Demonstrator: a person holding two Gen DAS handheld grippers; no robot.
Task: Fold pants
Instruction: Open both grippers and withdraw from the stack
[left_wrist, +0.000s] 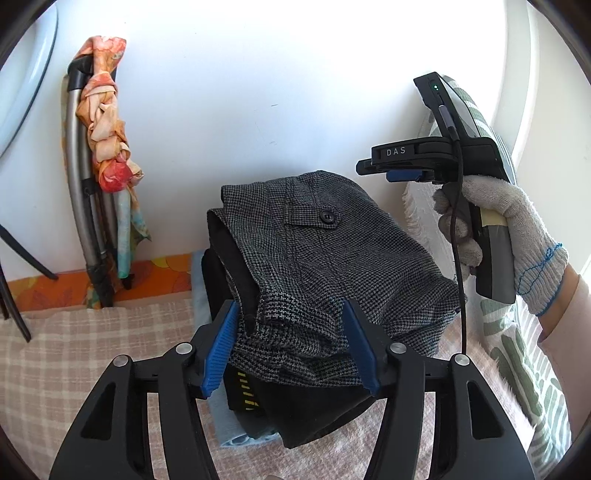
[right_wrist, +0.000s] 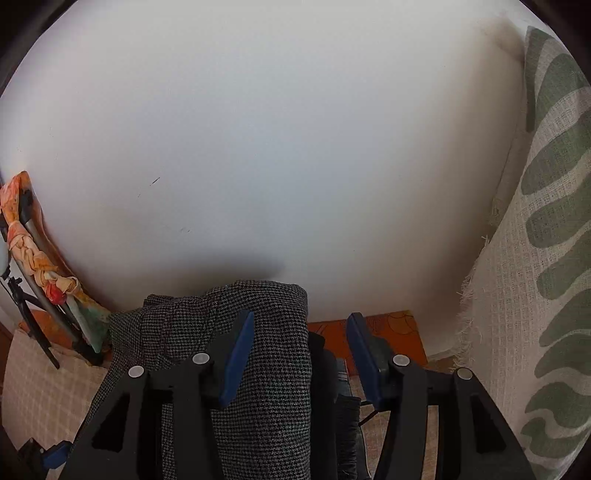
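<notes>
item: grey houndstooth woven pants (left_wrist: 325, 266), folded into a thick bundle with a buttoned pocket flap uppermost. location: set on top of a stack of folded dark garments (left_wrist: 295, 417), itself on a pale blue folded cloth (left_wrist: 229, 421), on a beige checked bed cover (left_wrist: 85, 350) near a white wall (left_wrist: 258, 92).

left gripper (left_wrist: 291, 347): blue-padded jaws are spread wide, one on each side of the bundle's near edge; no pinch on the cloth is seen.

right gripper (right_wrist: 299, 358): jaws are likewise parted, held raised above the bundle's right side by a gloved right hand (left_wrist: 491, 221); nothing is held.

condition: fold is judged essentially complete; bundle is bulky, and its near corner is rumpled and overhangs the stack.

risks noted:
- the overhanging near edge may be dragged by a blue pad if the left gripper is withdrawn at an angle, and the fold may be opened.
- the stack is narrow and uneven; the bundle may slide off if pressed from one side.
- the black cable (left_wrist: 460, 258) hanging from the right gripper may be brushed across the cloth.
- a green-patterned woven throw (right_wrist: 535, 258) lies close on the right and may be snagged.
</notes>
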